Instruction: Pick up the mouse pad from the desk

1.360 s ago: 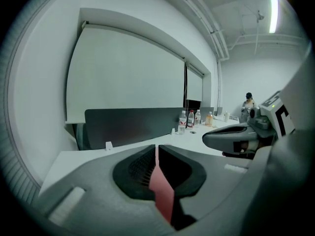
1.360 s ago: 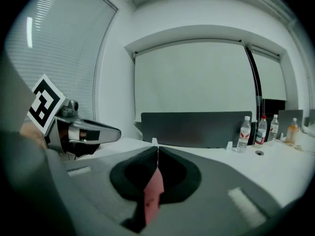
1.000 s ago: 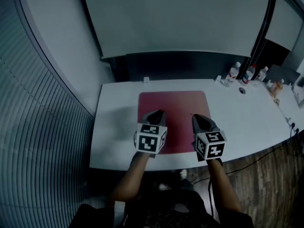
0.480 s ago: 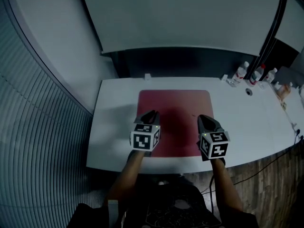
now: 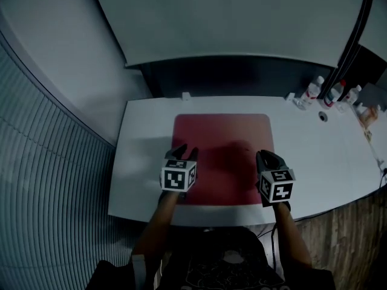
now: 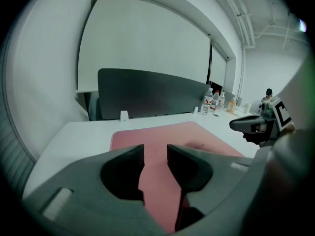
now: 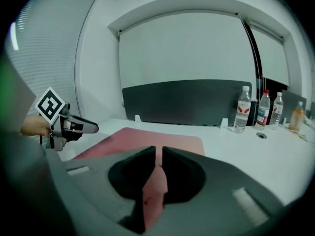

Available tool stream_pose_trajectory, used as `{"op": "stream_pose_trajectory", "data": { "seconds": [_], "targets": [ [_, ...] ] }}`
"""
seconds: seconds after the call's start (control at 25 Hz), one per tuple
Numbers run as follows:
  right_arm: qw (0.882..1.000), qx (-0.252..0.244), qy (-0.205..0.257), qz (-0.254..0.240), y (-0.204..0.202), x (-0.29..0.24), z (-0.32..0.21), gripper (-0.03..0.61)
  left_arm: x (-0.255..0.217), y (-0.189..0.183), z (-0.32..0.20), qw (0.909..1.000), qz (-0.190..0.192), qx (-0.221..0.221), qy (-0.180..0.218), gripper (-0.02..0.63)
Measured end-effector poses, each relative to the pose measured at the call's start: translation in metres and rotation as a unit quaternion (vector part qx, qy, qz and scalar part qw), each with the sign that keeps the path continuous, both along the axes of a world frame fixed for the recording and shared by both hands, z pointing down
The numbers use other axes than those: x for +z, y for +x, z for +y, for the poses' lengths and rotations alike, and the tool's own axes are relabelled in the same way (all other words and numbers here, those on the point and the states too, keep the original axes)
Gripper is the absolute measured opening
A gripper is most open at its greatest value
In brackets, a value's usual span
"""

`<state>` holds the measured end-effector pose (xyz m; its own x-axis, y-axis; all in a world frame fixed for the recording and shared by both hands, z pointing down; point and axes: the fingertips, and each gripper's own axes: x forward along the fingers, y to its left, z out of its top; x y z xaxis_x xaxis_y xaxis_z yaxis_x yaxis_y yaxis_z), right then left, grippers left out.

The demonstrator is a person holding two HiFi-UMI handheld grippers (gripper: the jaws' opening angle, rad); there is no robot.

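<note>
A dark red mouse pad [image 5: 222,156] lies flat on the white desk [image 5: 145,138]. My left gripper [image 5: 184,151] hovers low over the pad's near left part. Its jaws have just been opening and stand apart, with only the pad [image 6: 147,137] showing beyond the gap of the left gripper [image 6: 155,149]. My right gripper [image 5: 266,156] hangs over the pad's near right edge. Its jaws have just been opening to a thin slit with nothing between them. In the right gripper view the pad [image 7: 147,137] lies ahead of the right gripper [image 7: 158,151].
A dark divider panel [image 5: 230,76] stands along the desk's far edge, with a small white block [image 5: 186,95] before it. Water bottles [image 5: 313,89] and small items stand at the far right. Slatted blinds [image 5: 54,180] run along the left. The desk's near edge is just behind both grippers.
Both grippers have sunk toward the pad and spread apart, the left toward its left edge, the right toward its right edge. The left jaws have parted visibly.
</note>
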<state>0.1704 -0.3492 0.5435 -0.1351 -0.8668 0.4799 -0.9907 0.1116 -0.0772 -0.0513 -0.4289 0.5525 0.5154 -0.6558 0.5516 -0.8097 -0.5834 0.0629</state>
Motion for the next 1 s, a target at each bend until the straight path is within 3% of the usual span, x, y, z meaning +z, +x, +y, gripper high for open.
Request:
{"op": "stream_pose_trajectory", "data": {
  "seconds": [0.4, 1.0],
  "targets": [
    [0.999, 0.007, -0.041, -0.020, 0.027, 0.042, -0.010, 0.089, 0.048, -0.024, -0.015, 0.9981, -0.038, -0.021, -0.044, 0.187],
    [0.993, 0.025, -0.111, -0.014, 0.064, 0.083, -0.019, 0.195, 0.093, -0.049, -0.032, 0.9919, -0.040, -0.039, -0.115, 0.313]
  ]
}}
